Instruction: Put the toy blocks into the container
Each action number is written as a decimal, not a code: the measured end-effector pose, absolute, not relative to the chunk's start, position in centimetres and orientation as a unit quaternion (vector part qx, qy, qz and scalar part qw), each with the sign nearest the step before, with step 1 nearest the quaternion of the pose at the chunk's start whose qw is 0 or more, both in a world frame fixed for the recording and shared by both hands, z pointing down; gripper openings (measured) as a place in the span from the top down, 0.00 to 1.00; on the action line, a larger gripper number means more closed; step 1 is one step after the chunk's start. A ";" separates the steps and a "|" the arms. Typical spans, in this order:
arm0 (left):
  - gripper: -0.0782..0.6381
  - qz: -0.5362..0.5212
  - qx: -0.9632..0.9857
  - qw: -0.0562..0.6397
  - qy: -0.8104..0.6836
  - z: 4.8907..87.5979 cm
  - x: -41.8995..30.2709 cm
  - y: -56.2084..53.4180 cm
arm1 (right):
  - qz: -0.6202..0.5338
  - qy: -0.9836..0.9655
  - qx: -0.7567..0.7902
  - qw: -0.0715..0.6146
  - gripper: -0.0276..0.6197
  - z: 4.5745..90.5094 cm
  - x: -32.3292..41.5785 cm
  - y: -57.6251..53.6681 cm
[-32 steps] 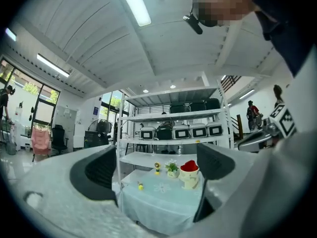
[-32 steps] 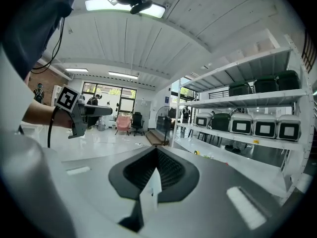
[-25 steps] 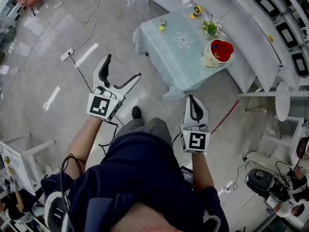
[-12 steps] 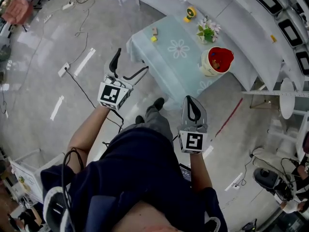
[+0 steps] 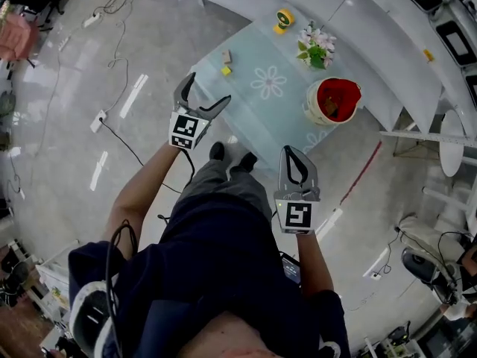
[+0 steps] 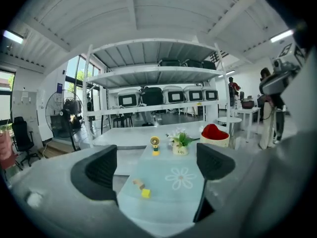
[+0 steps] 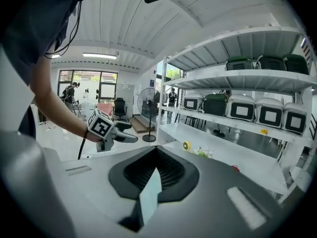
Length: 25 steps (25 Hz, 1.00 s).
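Glossy grey floor, low table (image 5: 257,114) in pale blue flower cloth. Left gripper (image 5: 204,94) hovers just off table's near edge, jaws spread wide, nothing between. Tan block (image 5: 226,56) and yellow block (image 5: 225,71) just beside each other at table's left end. Right gripper (image 5: 293,155) low, jaws pressed together, empty. Red-lined container (image 5: 334,99) at table's right edge, well apart from blocks.

Too small in the head view to tell shape: yellow block (image 5: 226,71) and tan block (image 5: 226,55) on the worktop (image 5: 261,114). Inside the red container (image 5: 333,100), something small, unidentifiable. In the right gripper view, mostly hidden behind the closed fingers (image 7: 173,175) of the right gripper (image 5: 290,151): worktop and container, only a red sliver showing.
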<state>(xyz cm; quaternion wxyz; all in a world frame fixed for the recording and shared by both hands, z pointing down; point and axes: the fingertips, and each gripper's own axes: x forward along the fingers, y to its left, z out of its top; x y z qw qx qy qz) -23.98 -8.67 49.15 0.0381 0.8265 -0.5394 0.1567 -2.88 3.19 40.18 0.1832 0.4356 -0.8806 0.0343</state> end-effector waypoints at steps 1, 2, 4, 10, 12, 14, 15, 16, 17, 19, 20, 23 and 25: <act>0.16 0.164 0.828 0.042 -0.535 50.2 -24.1 -9.4 | 0.037 -0.879 0.438 0.186 0.96 40.5 -3.1 2.8; 0.17 0.171 0.830 0.045 -0.529 51.2 -24.2 -10.1 | 0.041 -0.877 0.441 0.187 0.96 40.8 -3.3 2.4; 0.18 0.183 0.836 0.053 -0.515 53.2 -24.3 -11.4 | 0.049 -0.871 0.451 0.186 0.96 41.1 -4.0 1.7; 0.20 0.230 0.848 0.082 -0.471 59.3 -24.5 -14.4 | 0.056 -0.853 0.479 0.201 0.96 42.0 -5.5 0.3; 0.21 0.246 0.849 0.093 -0.459 61.5 -24.5 -15.2 | 0.054 -0.849 0.483 0.208 0.96 42.4 -5.8 -0.2; 0.24 0.253 0.848 0.108 -0.452 63.4 -24.5 -15.9 | 0.061 -0.845 0.488 0.212 0.96 42.8 -5.9 -0.5; 0.25 0.257 0.848 0.115 -0.449 64.2 -24.6 -16.2 | 0.064 -0.843 0.489 0.216 0.96 42.9 -6.0 -0.6; 0.26 0.262 0.847 0.121 -0.447 64.9 -24.6 -16.6 | 0.067 -0.841 0.490 0.220 0.96 43.1 -6.0 -0.6; 0.27 0.268 0.846 0.124 -0.444 65.6 -24.6 -16.9 | 0.070 -0.839 0.491 0.222 0.96 43.2 -6.0 -0.7; 0.28 0.284 0.842 0.131 -0.440 67.2 -24.8 -17.6 | 0.076 -0.837 0.494 0.224 0.96 43.5 -6.0 -1.0; 0.29 0.293 0.838 0.137 -0.439 68.1 -25.1 -17.9 | 0.079 -0.835 0.495 0.225 0.96 43.7 -6.1 -1.1; 0.32 0.316 0.830 0.154 -0.434 70.7 -25.4 -18.7 | 0.091 -0.833 0.495 0.230 0.96 44.6 -6.1 -1.3; 0.35 0.325 0.829 0.158 -0.427 72.2 -25.2 -19.1 | 0.096 -0.831 0.494 0.237 0.96 45.2 -6.1 -1.6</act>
